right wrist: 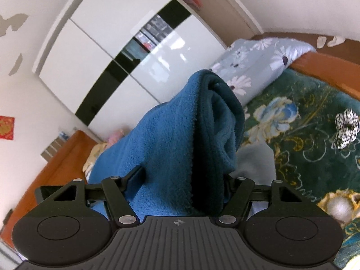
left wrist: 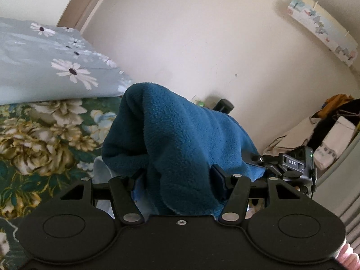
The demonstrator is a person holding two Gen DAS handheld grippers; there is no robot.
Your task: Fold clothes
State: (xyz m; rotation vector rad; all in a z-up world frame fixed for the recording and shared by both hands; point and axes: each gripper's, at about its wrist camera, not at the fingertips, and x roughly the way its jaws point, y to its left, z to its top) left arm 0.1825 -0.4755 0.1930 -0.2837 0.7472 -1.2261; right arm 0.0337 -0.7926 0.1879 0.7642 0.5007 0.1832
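A: Start at the left gripper (left wrist: 177, 180). What are its fingers (left wrist: 219, 175) doing?

B: They stand partly apart with a thick bunch of fleece (left wrist: 175, 135) packed between them. The cloth hides the pads, but it fills the gap and rises in a hump above them, so they look clamped on it.

A: And the right gripper (right wrist: 182, 180)?

B: Much the same. Its fingers (right wrist: 135, 175) are partly apart, with the fleece (right wrist: 171, 139) stuffed between them. Whether the pads press on it I cannot tell.

A: How does the fleece look?

B: Deep teal-blue, with a nubbly pile. In the left view it drapes in soft folds with a raw edge hanging low toward the camera. In the right view a stitched hem runs up the middle, and a darker, rolled fold lies beside it.

A: Where is it?

B: Held up between the two grippers, above the bed (right wrist: 299, 117).

A: And beyond?

B: A dark green floral bedspread (left wrist: 40, 135), a pale daisy-print quilt (left wrist: 45, 67), a glossy white wardrobe (right wrist: 108, 51), and the right gripper's body (left wrist: 292, 164) at the edge of the left view.
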